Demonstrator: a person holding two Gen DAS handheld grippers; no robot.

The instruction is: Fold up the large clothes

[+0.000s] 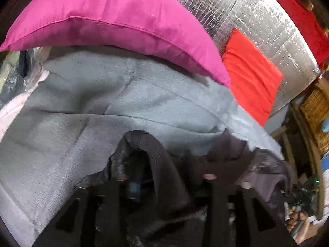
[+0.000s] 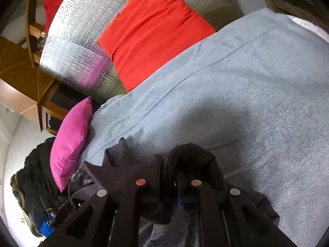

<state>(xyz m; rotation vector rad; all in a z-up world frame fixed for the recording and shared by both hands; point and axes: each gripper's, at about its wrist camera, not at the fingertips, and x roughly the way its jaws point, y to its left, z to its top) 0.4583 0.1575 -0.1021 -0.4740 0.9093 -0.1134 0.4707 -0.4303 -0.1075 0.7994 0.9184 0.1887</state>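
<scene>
Dark garment [image 1: 156,160] bunches right at your fingers, draped over the grey sheet [image 1: 61,123] of the bed. Your left gripper [image 1: 164,177] stands part-spread with a ribbed fold rising between its fingers; your right gripper [image 2: 167,182] is narrower, pinching another fold.

Silver quilted foil backing [image 2: 78,47], wooden furniture [image 2: 30,82], wicker basket [image 1: 314,111], white floor [image 2: 24,150]

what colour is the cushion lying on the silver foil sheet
Red cushion on the silver foil sheet; clearest in the right wrist view.
</scene>
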